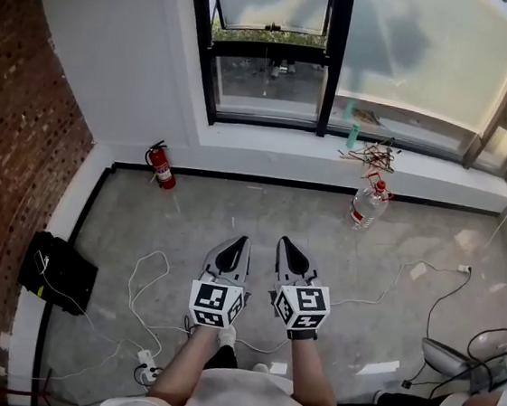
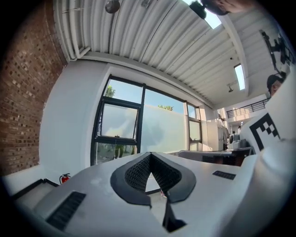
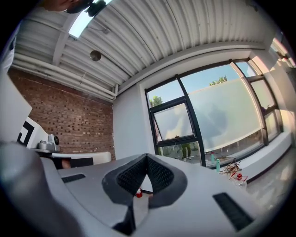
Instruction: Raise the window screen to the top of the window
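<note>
Left gripper (image 1: 241,241): jaws are closed together, nothing is held.
Right gripper (image 1: 283,242): jaws are likewise clenched, empty.
Window (image 1: 269,52): untouched, well apart.

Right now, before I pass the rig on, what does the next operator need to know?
Left tongs: shut, empty, held level over the grey concrete floor.
Right tongs: shut, empty, level beside the left.
Black-framed window: ahead across the floor, apart from both tongs; its screen can't be made out from here.
Done: nothing on the screen yet.
Left: step up to the window, grip the screen, raise it to the top.
</note>
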The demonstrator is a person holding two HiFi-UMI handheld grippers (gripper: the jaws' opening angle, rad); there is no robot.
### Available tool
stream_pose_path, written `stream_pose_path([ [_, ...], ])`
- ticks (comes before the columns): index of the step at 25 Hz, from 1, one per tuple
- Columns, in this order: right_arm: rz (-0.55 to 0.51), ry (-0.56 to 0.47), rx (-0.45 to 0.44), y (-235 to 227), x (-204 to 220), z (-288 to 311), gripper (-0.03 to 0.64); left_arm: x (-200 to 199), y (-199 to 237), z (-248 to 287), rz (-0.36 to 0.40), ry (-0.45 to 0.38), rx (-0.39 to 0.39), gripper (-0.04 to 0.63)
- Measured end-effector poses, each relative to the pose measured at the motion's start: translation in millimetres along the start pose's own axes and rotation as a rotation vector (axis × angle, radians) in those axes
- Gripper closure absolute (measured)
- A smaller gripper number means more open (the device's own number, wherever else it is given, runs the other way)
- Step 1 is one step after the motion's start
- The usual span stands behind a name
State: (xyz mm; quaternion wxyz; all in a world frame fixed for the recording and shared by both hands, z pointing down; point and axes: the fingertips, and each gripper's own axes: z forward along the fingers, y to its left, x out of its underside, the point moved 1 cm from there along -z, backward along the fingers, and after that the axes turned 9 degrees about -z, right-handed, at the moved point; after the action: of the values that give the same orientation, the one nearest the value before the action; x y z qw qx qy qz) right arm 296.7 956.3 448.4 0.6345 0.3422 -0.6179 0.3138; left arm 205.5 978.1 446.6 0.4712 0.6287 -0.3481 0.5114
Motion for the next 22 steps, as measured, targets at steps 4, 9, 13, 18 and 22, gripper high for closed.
stream_pose_path([
  [4,-0.027,-0.005,-0.010,12.0,-8.5,43.5,0.620,-13.1,41.6,18.4,0.014,-0.017,-0.032,0.595],
  [9,-0.079,0.027,-0.018,24.6,-15.0,112.6,0.620,-39.1,108.4,45.1,0.006,-0.053,-0.073,0.595],
  [13,-0.075,0.007,-0.011,37.0,-25.6,157.9,0.620,-54.2,157.3,56.8,-0.011,-0.066,-0.079,0.595],
  [18,-0.104,0.032,-0.017,51.8,-19.6,198.8,0.620,-54.1,188.4,73.1,0.007,-0.066,-0.070,0.595],
  [22,-0.102,0.061,-0.026,49.9,-10.0,230.0,0.620,-38.2,210.6,98.6,-0.026,-0.015,-0.066,0.595],
])
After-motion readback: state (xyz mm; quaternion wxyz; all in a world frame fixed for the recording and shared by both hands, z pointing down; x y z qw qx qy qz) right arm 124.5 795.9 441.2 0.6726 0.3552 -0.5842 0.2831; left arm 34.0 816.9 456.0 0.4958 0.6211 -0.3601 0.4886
